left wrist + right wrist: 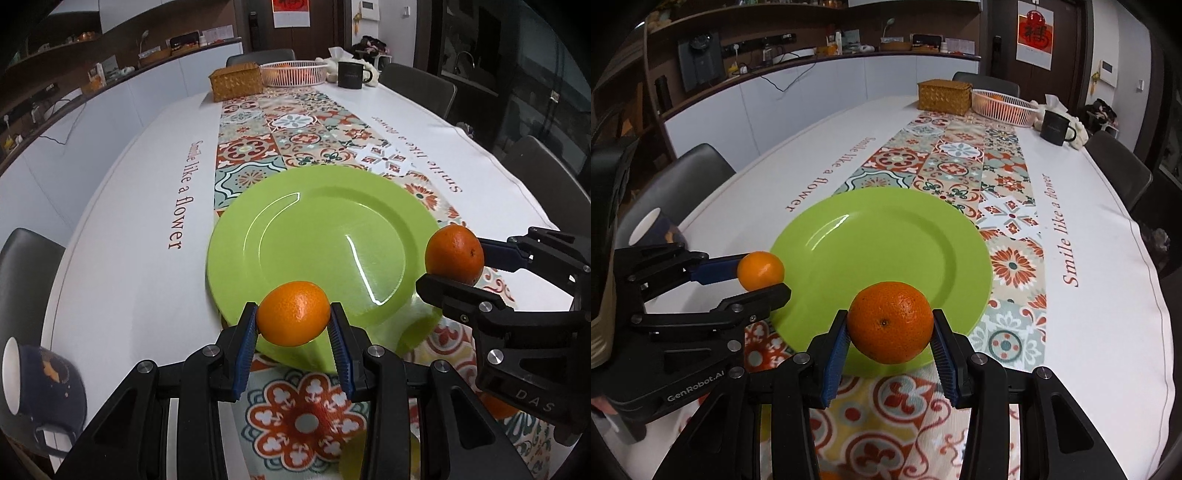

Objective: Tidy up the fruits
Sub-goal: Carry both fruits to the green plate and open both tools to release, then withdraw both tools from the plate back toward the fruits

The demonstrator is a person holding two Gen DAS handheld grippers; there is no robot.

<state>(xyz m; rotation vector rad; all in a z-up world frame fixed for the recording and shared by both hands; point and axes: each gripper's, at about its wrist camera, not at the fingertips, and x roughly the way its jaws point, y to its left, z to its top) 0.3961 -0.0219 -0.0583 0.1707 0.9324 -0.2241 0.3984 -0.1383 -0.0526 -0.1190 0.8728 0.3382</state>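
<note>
A green plate (pixel 325 206) lies bare on the patterned table runner; it also shows in the right wrist view (pixel 886 229). My left gripper (pixel 293 325) is shut on a light orange (pixel 293 314) and holds it above the plate's near rim. My right gripper (pixel 890 336) is shut on a darker orange (pixel 890 321) above the plate's near right rim. From the left wrist view the right gripper (pixel 458 266) and its orange (pixel 454 254) are at the plate's right edge. From the right wrist view the left gripper (pixel 761 277) and its orange (pixel 760 269) are at the plate's left edge.
A dark blue mug (pixel 40 384) stands at the near left table edge. At the far end are a woven box (pixel 236 81), a white basket with fruit (pixel 293 72) and a black mug (pixel 351 74). Another orange (pixel 495 406) lies behind the right gripper. Chairs surround the table.
</note>
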